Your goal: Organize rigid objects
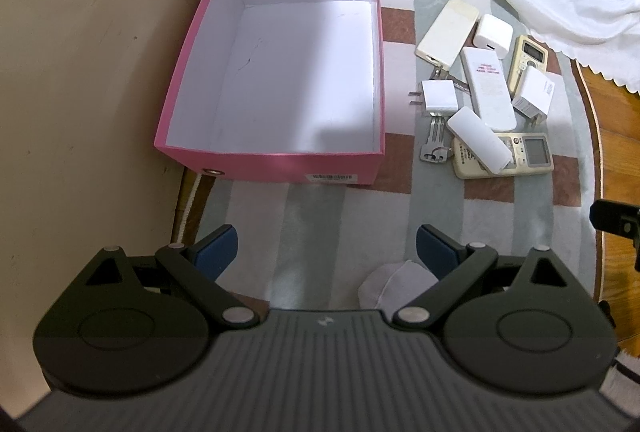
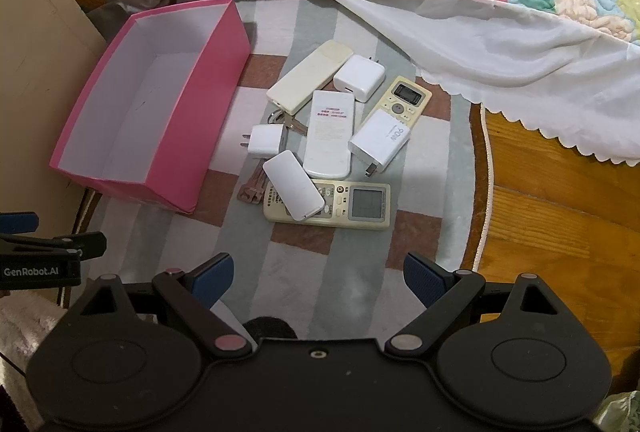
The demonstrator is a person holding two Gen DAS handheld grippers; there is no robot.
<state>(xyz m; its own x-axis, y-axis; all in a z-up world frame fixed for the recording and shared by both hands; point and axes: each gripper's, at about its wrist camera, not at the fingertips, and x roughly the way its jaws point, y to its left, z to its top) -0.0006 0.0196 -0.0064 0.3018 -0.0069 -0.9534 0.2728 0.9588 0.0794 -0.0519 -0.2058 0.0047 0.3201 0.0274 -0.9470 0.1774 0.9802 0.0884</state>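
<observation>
Both grippers' jaws spread (empty).

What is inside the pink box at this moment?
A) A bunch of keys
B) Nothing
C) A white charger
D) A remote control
B: the pink box shows only its bare white floor in both views, while the remotes, chargers and keys all lie in a pile on the rug beside it, and both grippers, left and right, are open and hold nothing.
</observation>
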